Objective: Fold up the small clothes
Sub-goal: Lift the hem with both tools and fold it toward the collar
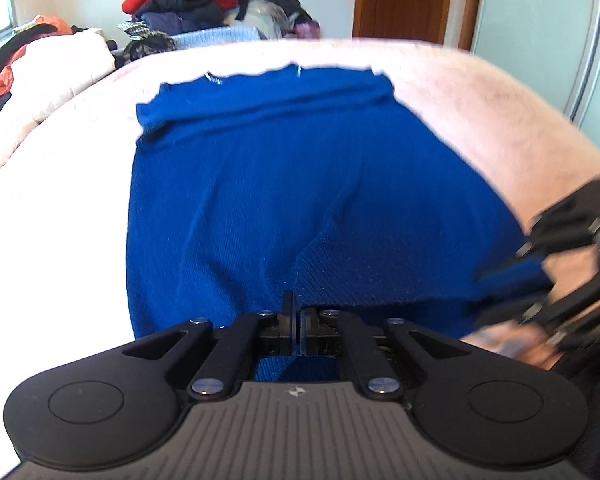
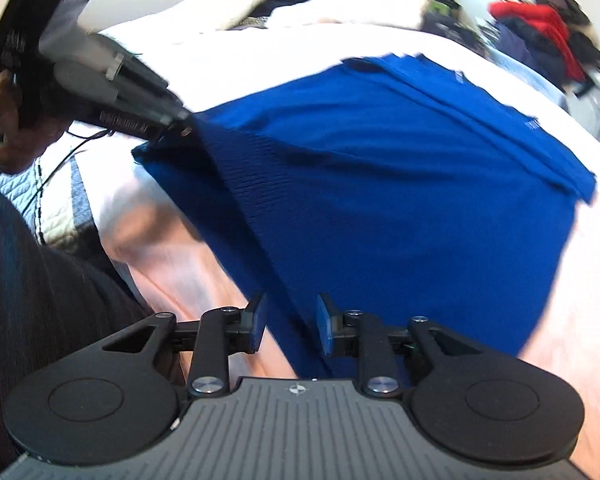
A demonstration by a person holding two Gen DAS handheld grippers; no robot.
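Blue knit garment [image 1: 284, 184]: lying flat on the pale pink bedcover [image 1: 480, 92]. Left gripper [image 1: 299, 312]: pinching its near hem, jaws pressed together. Right gripper [image 2: 290, 326]: jaws standing apart, blurred fabric passing between, contact unclear.

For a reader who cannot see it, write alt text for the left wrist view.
The left gripper, fingers shut, pinches the near edge of a blue garment spread on a pink blanket. The right gripper is blurred at the garment's right corner.
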